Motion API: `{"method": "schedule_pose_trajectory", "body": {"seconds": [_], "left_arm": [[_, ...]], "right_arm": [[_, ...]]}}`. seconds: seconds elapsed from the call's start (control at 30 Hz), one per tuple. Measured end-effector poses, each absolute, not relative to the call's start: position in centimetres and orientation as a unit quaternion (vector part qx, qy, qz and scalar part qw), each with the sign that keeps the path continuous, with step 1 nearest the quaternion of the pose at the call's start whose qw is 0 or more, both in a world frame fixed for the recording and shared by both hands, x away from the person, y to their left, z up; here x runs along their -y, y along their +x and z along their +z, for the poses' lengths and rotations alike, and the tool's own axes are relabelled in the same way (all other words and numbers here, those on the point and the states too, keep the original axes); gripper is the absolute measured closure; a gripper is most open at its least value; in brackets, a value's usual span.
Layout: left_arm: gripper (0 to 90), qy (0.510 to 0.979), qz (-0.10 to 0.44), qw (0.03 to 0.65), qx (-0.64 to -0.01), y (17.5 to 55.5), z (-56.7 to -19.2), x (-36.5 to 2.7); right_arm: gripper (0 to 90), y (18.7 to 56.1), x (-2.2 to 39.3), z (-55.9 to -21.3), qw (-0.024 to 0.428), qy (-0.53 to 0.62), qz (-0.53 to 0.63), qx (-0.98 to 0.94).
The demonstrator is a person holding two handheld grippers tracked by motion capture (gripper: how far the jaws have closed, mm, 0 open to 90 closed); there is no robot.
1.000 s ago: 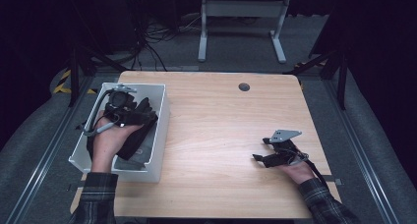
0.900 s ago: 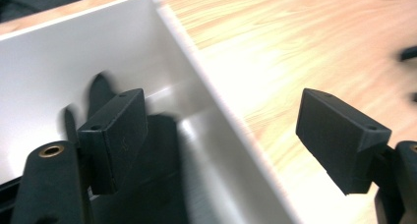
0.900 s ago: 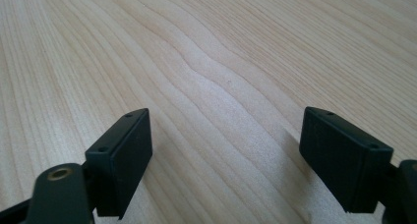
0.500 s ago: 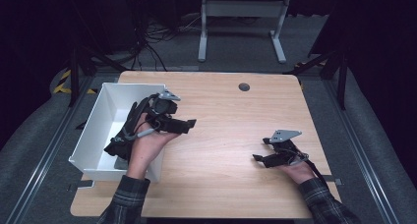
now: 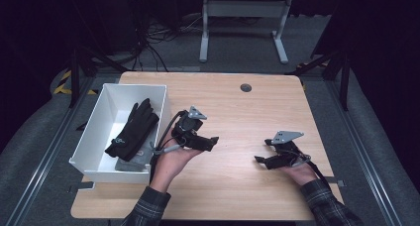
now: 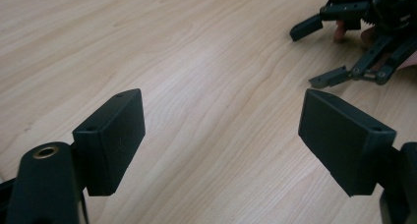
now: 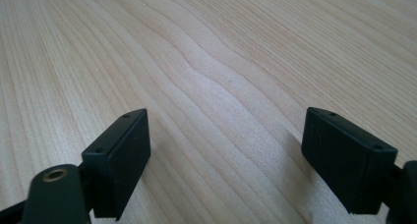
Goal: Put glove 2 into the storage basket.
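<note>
The black glove (image 5: 133, 129) lies inside the white bin (image 5: 94, 132) at the left of the high view, resting over a grey item (image 5: 130, 164) whose nature I cannot make out. Its long axis runs from the fingers at the upper right of the bin down to the cuff at the lower left. The left gripper (image 5: 210, 142) sits just right of the bin's right wall, over the bare wooden table (image 5: 237, 112), with its jaws pointing toward the right of the frame, so the glove lies behind it and to its left. Its jaws stand wide with nothing between them, as the left gripper view (image 6: 221, 130) shows. The right gripper (image 5: 262, 151) is well apart at the lower right, also spread wide and empty, resting near the tabletop; the left hand is plainly the nearer. The bin's near wall hides part of its floor.
</note>
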State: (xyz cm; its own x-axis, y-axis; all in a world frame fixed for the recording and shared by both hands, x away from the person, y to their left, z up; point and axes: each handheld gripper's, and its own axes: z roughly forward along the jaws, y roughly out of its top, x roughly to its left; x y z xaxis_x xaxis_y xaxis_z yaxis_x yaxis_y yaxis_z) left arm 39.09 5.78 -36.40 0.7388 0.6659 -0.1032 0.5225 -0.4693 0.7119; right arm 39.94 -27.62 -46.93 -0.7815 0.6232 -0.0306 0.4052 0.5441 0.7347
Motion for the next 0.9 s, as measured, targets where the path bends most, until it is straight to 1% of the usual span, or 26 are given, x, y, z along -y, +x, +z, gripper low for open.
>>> {"method": "schedule_pose_trajectory", "body": {"seconds": [0.2,0.27,0.43,0.57,0.73,0.77,0.8,0.9], "left_arm": [[18.2,0.861,0.092,0.366,-0.340,38.6,-39.2,-4.7],[17.4,0.863,0.101,0.363,-0.335,38.4,-40.1,-4.4],[14.6,0.870,0.093,0.352,-0.332,38.0,-42.5,-3.9],[14.1,0.878,0.097,0.340,-0.322,37.7,-44.3,-3.6],[11.0,0.885,0.095,0.326,-0.317,37.5,-45.8,-3.4],[8.0,0.888,0.099,0.320,-0.315,37.4,-46.1,-3.3],[6.9,0.894,0.105,0.308,-0.308,37.3,-46.6,-3.1],[3.6,0.891,0.101,0.319,-0.307,37.3,-46.9,-3.1]], "right_arm": [[18.9,39.9,27.6,-46.9,0.146,0.297,0.374,-0.867],[18.9,39.9,27.6,-46.9,0.146,0.297,0.374,-0.867],[18.4,39.9,27.6,-46.9,0.146,0.297,0.373,-0.867],[18.2,39.9,27.6,-46.9,0.146,0.297,0.373,-0.867],[18.0,39.9,27.6,-46.9,0.146,0.297,0.373,-0.867],[18.0,39.9,27.6,-46.9,0.146,0.297,0.373,-0.867],[18.0,39.9,27.6,-46.9,0.146,0.297,0.373,-0.867],[17.9,39.9,27.6,-46.9,0.147,0.297,0.372,-0.867]]}}
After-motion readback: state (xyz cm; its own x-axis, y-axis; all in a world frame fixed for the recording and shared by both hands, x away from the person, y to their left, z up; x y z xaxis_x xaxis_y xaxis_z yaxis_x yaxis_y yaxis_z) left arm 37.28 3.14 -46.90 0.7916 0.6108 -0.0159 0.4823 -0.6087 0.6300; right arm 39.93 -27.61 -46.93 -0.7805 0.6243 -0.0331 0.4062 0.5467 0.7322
